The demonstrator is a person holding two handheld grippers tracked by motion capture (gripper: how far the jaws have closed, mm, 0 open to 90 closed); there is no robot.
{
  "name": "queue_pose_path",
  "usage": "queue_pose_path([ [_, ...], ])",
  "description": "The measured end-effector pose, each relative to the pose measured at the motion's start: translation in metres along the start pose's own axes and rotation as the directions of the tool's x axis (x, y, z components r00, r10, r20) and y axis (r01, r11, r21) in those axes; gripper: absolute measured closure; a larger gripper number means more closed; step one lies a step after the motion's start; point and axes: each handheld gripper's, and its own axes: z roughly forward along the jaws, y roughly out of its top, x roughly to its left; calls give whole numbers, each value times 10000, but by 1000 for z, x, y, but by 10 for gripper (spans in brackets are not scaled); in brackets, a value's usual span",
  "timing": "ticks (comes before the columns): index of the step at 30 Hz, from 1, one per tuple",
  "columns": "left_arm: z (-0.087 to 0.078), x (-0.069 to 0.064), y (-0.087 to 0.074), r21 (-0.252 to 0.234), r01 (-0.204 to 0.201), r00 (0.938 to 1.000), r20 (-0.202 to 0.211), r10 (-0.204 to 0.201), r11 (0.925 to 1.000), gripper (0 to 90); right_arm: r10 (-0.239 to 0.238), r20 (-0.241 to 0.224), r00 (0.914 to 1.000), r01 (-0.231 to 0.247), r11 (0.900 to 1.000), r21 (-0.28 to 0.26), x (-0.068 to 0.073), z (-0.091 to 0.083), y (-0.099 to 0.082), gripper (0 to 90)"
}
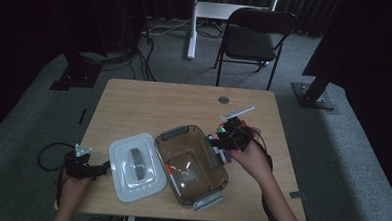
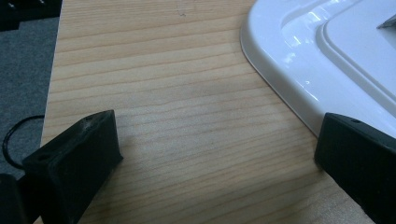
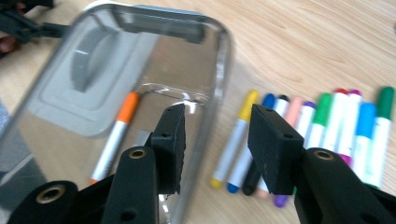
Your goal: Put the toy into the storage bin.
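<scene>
A clear plastic container point(image 1: 191, 163) with grey clips stands at the middle of the wooden table point(image 1: 149, 108); its white lid point(image 1: 134, 165) lies just left of it. One orange-capped marker point(image 3: 114, 137) lies inside the container point(image 3: 140, 70). Several coloured markers point(image 3: 303, 135) lie in a row on the table beside its right wall. My right gripper point(image 3: 217, 140) hovers open over that wall and the yellow marker point(image 3: 236, 140), holding nothing. My left gripper point(image 2: 217, 135) is wide open low over bare wood, its right jaw beside the lid's edge point(image 2: 327, 60).
A flat white strip point(image 1: 237, 112) and a round grommet point(image 1: 223, 99) sit at the table's far right part. Beyond the table are a black folding chair point(image 1: 252, 40) and a white post point(image 1: 192, 25). A cable loop point(image 1: 49, 154) lies on the floor at left.
</scene>
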Motion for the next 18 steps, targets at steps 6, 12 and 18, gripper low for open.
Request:
queue_pose_path([
  [6, 0, 0, 0, -14, 2, 10000, -3, -2, 10000, 5, 704, 421, 9966, -700, 9975, -107, -30, 0, -7, 571],
  [12, 0, 0, 0, -2, 7, 10000, 1, -7, 10000, 5, 1189, 879, 9890, -1180, 9929, -148, -61, 2, -14, 570],
  [18, 0, 0, 0, -2, 7, 10000, 1, -7, 10000, 5, 1416, 1431, 9795, -1436, 9896, 36, -92, 9, -23, 566],
])
